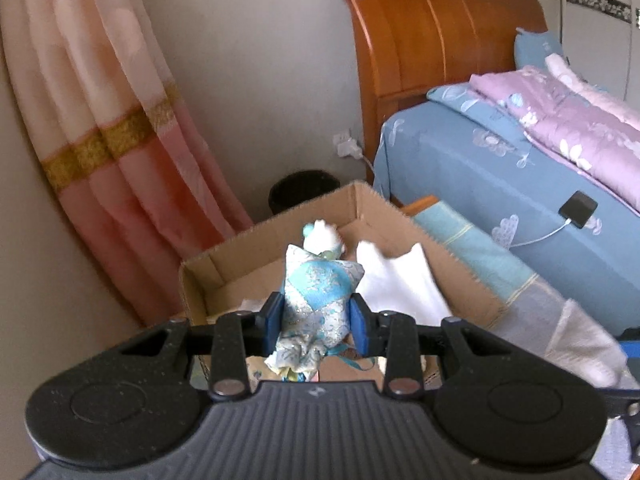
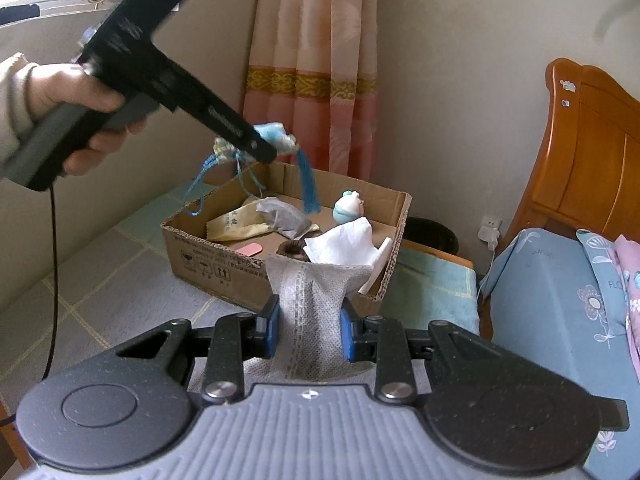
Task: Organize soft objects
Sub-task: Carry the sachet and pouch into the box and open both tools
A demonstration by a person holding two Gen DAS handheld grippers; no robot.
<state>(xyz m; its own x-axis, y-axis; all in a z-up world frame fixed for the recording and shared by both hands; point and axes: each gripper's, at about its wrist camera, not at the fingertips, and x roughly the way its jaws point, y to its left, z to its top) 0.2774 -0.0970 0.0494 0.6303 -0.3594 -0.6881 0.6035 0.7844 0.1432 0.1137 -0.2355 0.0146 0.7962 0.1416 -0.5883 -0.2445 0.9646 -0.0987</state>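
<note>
Left gripper [image 1: 318, 320] clamped on blue brocade sachet [image 1: 316, 296], cardboard box [image 2: 224, 256] below and ahead; right gripper [image 2: 307, 330] clamped on grey mesh pouch [image 2: 316, 308] just short of box; risk: sachet's dangling cords snag box rim on release

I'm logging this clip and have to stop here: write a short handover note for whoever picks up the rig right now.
Left tool: shut on a blue patterned sachet, held in the air above the cardboard box; its tassel and cords dangle.
Right tool: shut on a grey mesh pouch, just in front of the box.
Already in the box: white cloth, small white-and-blue plush, yellow packet, another grey pouch, a dark ring-shaped item.
Left to do: drop both held pieces into the box.
</note>
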